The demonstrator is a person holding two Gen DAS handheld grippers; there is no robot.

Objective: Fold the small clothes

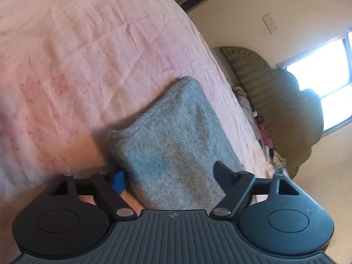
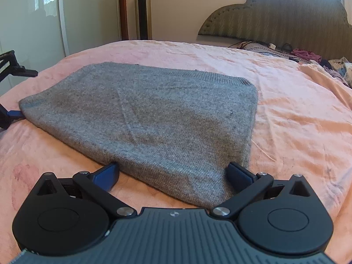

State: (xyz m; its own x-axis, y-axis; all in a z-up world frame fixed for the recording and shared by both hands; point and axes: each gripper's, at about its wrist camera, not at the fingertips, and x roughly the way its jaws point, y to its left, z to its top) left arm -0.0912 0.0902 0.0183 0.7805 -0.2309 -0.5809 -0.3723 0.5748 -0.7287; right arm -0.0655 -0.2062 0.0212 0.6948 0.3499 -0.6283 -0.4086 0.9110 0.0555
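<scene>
Grey knit garment [image 2: 149, 118] lying folded on the pink bed cover [image 2: 297, 114]

The garment is lying flat as a rough four-sided slab, wider at the far side and narrowing toward the near edge of the bed. Its knit is showing a speckled grey, with a ribbed band running along the far right edge and a rounded far right corner. A faint crease is running diagonally across the top layer. The near corner is lifting slightly off the cover. In the left wrist view the same garment [image 1: 171, 145] is showing a thick doubled edge and is sitting well in from the bed's far edges.
</scene>
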